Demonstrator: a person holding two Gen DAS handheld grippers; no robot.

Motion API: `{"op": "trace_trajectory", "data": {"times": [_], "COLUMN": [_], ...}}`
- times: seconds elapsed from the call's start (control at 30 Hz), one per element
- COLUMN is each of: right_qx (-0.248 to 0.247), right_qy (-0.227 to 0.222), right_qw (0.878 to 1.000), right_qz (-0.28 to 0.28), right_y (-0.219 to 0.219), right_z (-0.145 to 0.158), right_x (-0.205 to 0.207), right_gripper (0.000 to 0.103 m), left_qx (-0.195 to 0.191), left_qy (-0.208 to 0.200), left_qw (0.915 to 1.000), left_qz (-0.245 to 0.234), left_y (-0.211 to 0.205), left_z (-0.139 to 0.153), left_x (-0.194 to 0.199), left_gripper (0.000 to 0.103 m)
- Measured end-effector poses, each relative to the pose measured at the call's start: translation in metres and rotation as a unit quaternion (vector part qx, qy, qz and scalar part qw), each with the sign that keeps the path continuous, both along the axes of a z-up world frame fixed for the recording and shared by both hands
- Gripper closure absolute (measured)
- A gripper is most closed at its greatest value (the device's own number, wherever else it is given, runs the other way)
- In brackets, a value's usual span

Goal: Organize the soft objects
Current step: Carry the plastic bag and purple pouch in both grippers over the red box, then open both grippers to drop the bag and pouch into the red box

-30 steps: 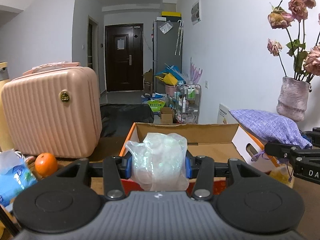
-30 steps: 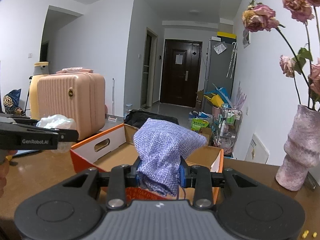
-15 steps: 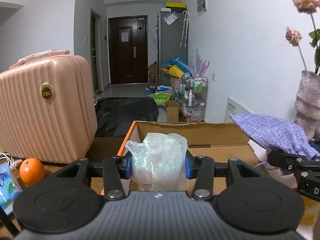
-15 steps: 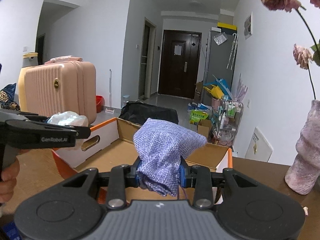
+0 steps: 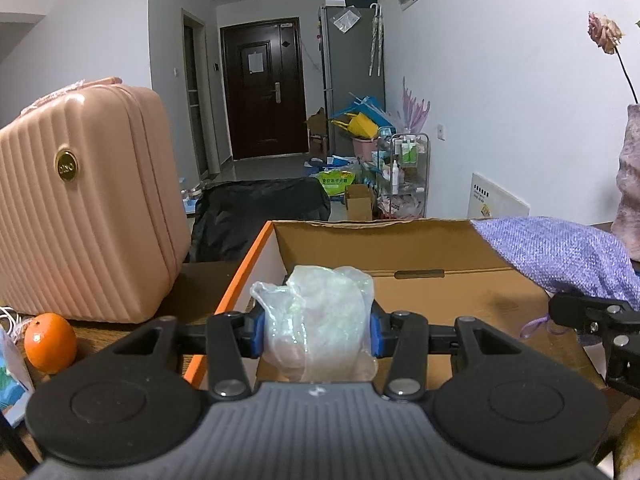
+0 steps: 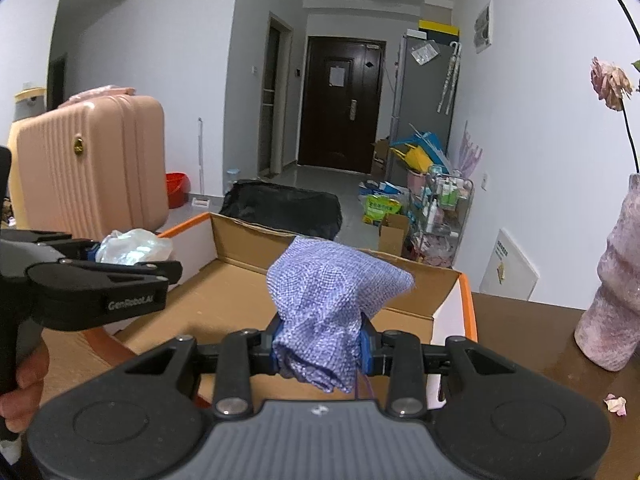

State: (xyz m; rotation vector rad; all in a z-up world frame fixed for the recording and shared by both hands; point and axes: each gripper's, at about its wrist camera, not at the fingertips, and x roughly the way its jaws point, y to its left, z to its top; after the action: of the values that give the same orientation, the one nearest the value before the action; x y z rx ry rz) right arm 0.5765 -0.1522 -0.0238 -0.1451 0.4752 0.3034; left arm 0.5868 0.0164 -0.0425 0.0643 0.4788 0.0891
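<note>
Cardboard box (image 5: 400, 256) lies open directly ahead of and below both tools: left gripper (image 5: 316, 336) clamped on the plastic bag (image 5: 320, 320) at its near-left rim, right gripper (image 6: 322, 346) clamped on the purple pouch (image 6: 332, 296) over its near-right side.

Glossy plastic bag (image 5: 316, 320), coarse woven pouch (image 6: 328, 304), matt cardboard box (image 5: 400, 248)
</note>
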Motion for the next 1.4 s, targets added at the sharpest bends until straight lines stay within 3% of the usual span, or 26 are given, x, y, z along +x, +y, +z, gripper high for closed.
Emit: {"op": "trace_trajectory", "data": {"times": [0.37, 0.47, 0.53, 0.6, 0.7, 0.77, 1.4], "right_qx": [-0.017, -0.014, -0.013, -0.009, -0.004, -0.001, -0.002], "right_qy": [0.013, 0.012, 0.007, -0.001, -0.009, -0.009, -0.018], "right_qw": [1.000, 1.000, 1.000, 1.000, 1.000, 1.000, 0.999], "right_qz": [-0.015, -0.018, -0.021, -0.024, -0.024, -0.023, -0.027], "right_y": [0.008, 0.007, 0.006, 0.004, 0.001, 0.000, -0.003], "right_z": [-0.012, -0.011, -0.010, -0.009, -0.007, -0.007, -0.005], "right_x": [0.007, 0.007, 0.006, 0.004, 0.001, 0.001, -0.005], "right_gripper": [0.068, 0.056, 0.033, 0.014, 0.010, 0.001, 0.000], "left_qx": [0.009, 0.004, -0.004, -0.009, -0.010, 0.006, -0.003], "left_qy": [0.009, 0.005, -0.001, -0.012, -0.022, -0.032, -0.049], "left_qw": [0.9999, 0.9999, 0.9998, 0.9994, 0.9990, 0.9985, 0.9984], "left_qz": [0.006, 0.014, 0.022, 0.030, 0.038, 0.044, 0.030], "left_y": [-0.002, 0.002, 0.005, 0.008, 0.011, 0.010, 0.012], "left_z": [-0.007, -0.004, -0.002, 0.000, 0.002, 0.003, 0.008], "left_x": [0.008, 0.009, 0.007, 0.003, 0.000, -0.001, -0.012], "left_gripper": [0.056, 0.046, 0.024, 0.017, 0.000, 0.000, 0.000]}}
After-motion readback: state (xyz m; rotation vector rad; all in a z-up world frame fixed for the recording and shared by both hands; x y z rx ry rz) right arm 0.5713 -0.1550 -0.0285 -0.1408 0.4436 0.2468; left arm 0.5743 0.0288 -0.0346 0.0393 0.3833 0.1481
